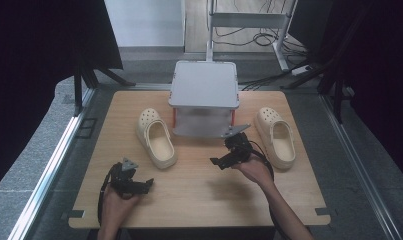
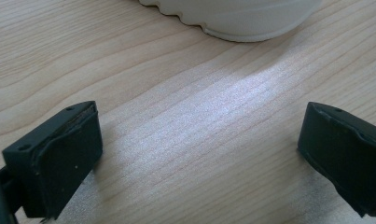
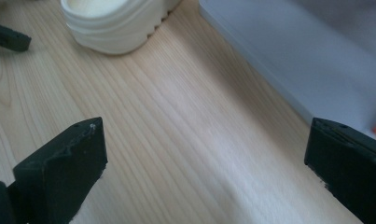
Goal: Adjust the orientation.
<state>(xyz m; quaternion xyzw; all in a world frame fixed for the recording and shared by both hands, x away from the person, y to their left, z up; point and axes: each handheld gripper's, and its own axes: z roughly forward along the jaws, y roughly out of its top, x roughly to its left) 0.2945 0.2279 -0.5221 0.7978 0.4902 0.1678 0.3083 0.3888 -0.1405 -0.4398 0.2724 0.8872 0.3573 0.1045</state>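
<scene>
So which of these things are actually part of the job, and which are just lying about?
Likely the job, though none is stated:
left clog
right clog
grey two-tier rack
left tongs, open
right tongs, open

Just lying about:
floor cables
metal frame

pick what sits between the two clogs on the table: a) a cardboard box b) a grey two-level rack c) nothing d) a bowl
b, the grey rack stands at the far middle of the table, with the left clog on one side of it and the right clog on the other.
</scene>
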